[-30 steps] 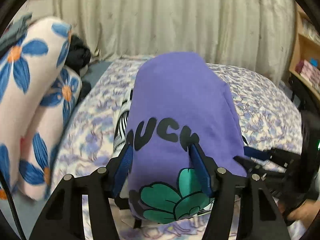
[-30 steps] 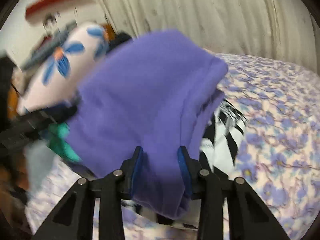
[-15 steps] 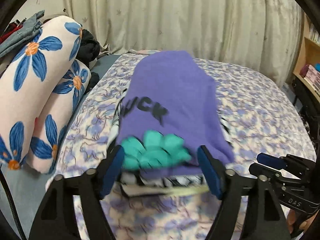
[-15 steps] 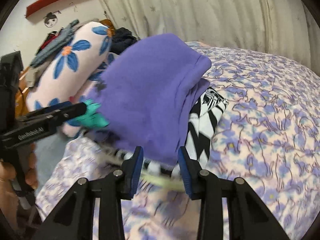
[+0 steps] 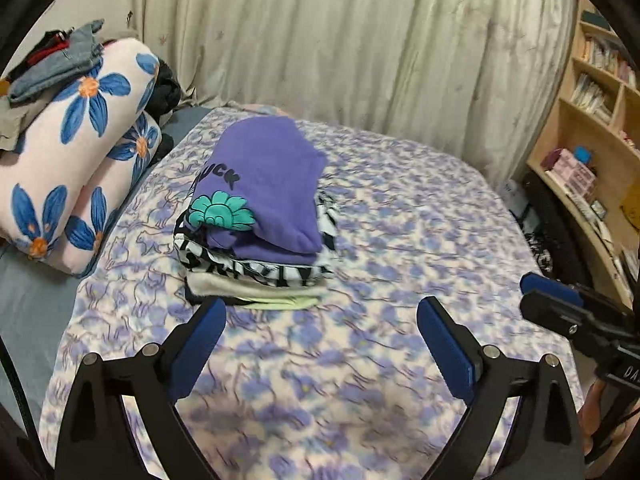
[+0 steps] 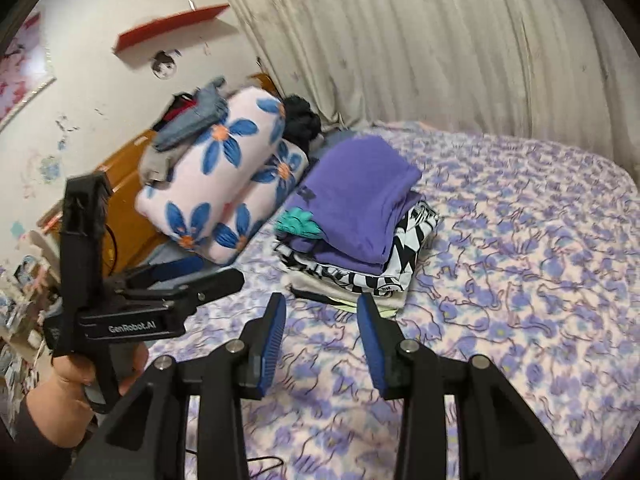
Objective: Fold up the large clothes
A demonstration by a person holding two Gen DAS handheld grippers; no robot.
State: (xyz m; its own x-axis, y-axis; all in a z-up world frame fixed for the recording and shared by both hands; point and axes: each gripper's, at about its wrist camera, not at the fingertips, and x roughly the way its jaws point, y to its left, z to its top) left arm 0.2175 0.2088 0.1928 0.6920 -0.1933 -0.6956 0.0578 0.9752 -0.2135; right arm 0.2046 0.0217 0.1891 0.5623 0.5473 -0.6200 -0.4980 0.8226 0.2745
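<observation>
**A:** Left wrist view: the left tool (image 5: 322,320) hangs wide open and empty over the lilac floral bedspread (image 5: 400,208). The folded purple T-shirt with a teal flower print (image 5: 264,184) tops a stack of folded clothes (image 5: 256,276) just beyond its fingertips. Placing looks finished.

**B:** Right wrist view: the right tool (image 6: 322,316) is partly open, holding nothing, near the stack's front edge. Next, I'd judge, comes fetching another garment.

**A:** Two rolled blue-flowered pink quilts (image 6: 224,184) lie beside the stack, with loose grey clothing (image 6: 192,120) on top. Nothing blocks either tool.
</observation>
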